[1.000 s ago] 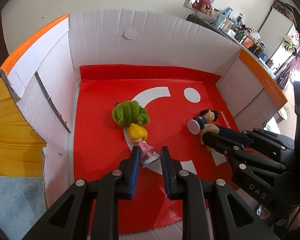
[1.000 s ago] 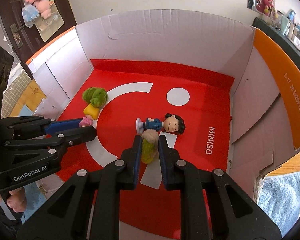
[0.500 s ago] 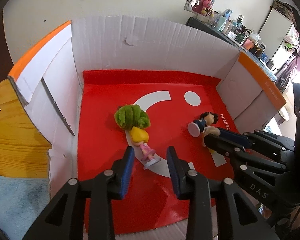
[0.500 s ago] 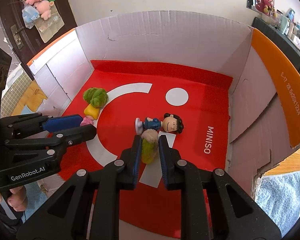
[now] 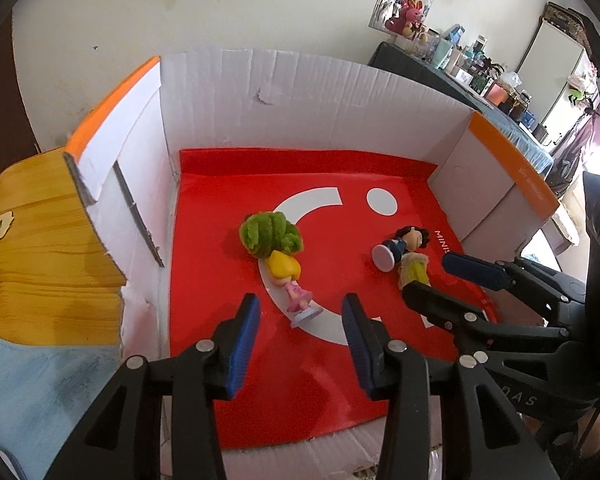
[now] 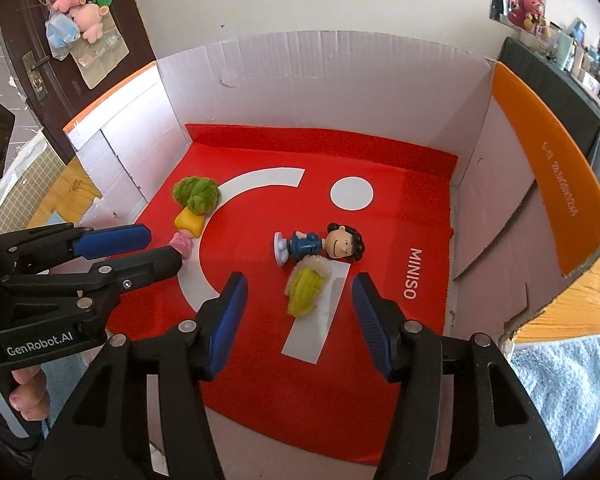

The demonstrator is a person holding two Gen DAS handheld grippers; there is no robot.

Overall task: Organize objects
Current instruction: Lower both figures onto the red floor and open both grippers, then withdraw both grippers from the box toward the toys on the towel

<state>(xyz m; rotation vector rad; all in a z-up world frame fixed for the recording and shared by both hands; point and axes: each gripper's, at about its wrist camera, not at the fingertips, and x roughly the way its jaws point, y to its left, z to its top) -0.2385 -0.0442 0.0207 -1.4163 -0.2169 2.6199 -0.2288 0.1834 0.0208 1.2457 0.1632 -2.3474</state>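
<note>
With both toys laid inside the cardboard box [image 6: 308, 80], pink doll [image 5: 290, 280] just left of the dark-haired figure [image 6: 320, 244] and yellow plush [image 6: 306, 284] touching it, left gripper [image 5: 298, 344] and right gripper [image 6: 298, 320], both released and empty, are best lifted straight clear.

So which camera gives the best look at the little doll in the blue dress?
The right wrist view: the blue-dress doll lies side-on there, face, dress and base unobstructed. The left wrist view shows it smaller, foreshortened, base toward the camera.
</note>
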